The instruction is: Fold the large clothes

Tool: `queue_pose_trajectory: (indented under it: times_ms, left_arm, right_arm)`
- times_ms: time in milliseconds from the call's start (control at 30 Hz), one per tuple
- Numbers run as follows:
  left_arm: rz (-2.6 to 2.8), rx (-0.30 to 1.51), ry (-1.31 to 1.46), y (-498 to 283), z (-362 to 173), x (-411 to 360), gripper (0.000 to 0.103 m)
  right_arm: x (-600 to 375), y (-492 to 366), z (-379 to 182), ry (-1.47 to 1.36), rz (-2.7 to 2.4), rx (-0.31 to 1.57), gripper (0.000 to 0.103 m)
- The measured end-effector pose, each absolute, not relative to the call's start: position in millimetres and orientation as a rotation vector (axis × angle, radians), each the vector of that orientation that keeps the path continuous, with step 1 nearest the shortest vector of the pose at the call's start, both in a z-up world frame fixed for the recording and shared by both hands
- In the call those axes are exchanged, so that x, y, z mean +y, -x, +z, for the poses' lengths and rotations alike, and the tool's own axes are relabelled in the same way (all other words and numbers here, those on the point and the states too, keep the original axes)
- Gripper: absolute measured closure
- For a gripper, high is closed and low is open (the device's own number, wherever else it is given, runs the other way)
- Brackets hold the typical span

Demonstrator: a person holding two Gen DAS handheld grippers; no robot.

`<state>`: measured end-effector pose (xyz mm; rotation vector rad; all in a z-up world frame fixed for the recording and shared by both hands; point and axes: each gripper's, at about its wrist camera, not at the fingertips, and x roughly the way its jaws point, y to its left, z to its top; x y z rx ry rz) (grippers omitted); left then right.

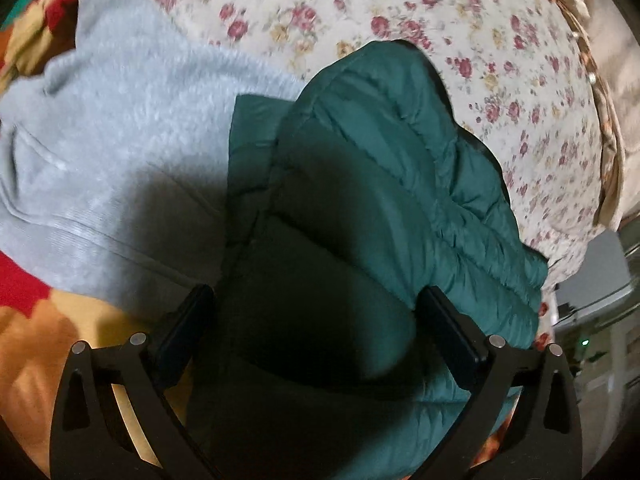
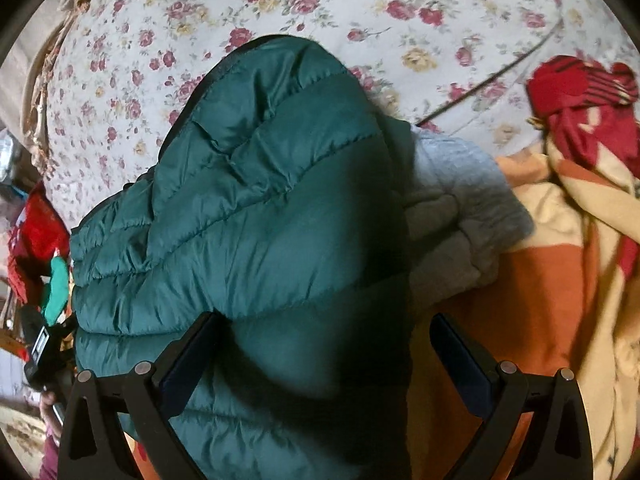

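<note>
Green puffer jacket (image 1: pixel 360 184) between wide-open left claw (image 1: pixel 316 312), right claw (image 2: pixel 324 340)

Both wrist cameras look steeply down, close over the bed (image 1: pixel 400 8), sharing the green jacket (image 1: pixel 360 184) (image 2: pixel 260 200).

1. The matte black two-finger left gripper (image 1: pixel 316 312) is showing curved, arching arms with elongated cut-out slots.
2. Round silver pins (image 1: pixel 138 337) are capping its joints.
3. The matching matte black right gripper (image 2: pixel 326 338) is carrying flat dark blue finger pads (image 2: pixel 188 364).
4. Identical round silver pins are sitting at its pivots.
</note>
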<state>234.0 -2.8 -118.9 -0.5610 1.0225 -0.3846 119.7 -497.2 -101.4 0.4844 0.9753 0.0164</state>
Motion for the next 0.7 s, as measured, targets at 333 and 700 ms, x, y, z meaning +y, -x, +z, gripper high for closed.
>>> queue_pose_trajectory:
  times_ms: [333, 700]
  left_arm:
    - [-0.41, 0.995, 0.58, -239.7, -122.8, -12.0, 0.0]
    - [-0.437, 0.983, 0.588, -236.2, -117.6, -19.6, 0.028]
  right_arm:
    - [-501.0, -147.0, -116.4, -0.545, 0.123, 0.955, 0.0]
    - [-473.0, -134.2, -100.3, -0.445, 0.166, 0.903, 0.023]
